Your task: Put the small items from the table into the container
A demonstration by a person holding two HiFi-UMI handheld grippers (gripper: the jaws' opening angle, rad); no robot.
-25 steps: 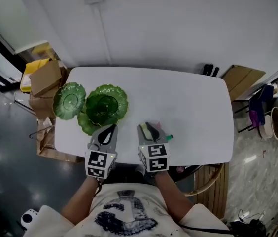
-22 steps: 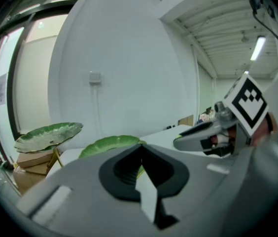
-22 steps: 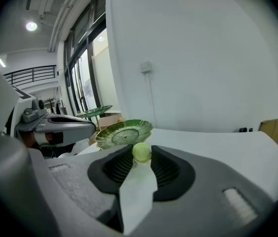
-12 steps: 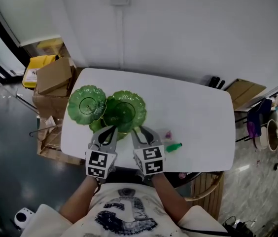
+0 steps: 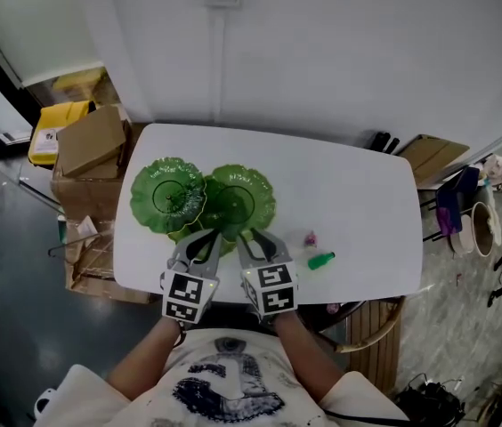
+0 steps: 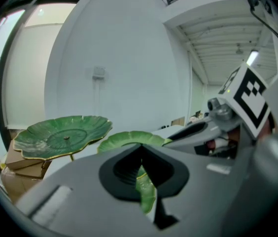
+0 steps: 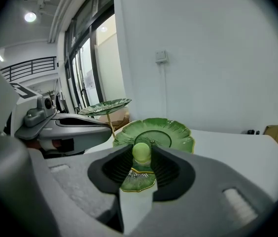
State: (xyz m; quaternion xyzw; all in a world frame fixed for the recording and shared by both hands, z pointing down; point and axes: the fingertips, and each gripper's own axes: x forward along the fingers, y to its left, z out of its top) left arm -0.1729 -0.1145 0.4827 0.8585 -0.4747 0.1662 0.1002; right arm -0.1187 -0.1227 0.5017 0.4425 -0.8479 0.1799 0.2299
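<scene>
Right claw on ball, small, round, pale green

Your table is plain white, and the leaf-shaped dishes on it are glossy green, veined, with thin gold rims. A pink item and a bright green item lie nearby. The ball is pale yellow-green, and the cubes on your left gripper and right gripper carry black-and-white square markers.
</scene>
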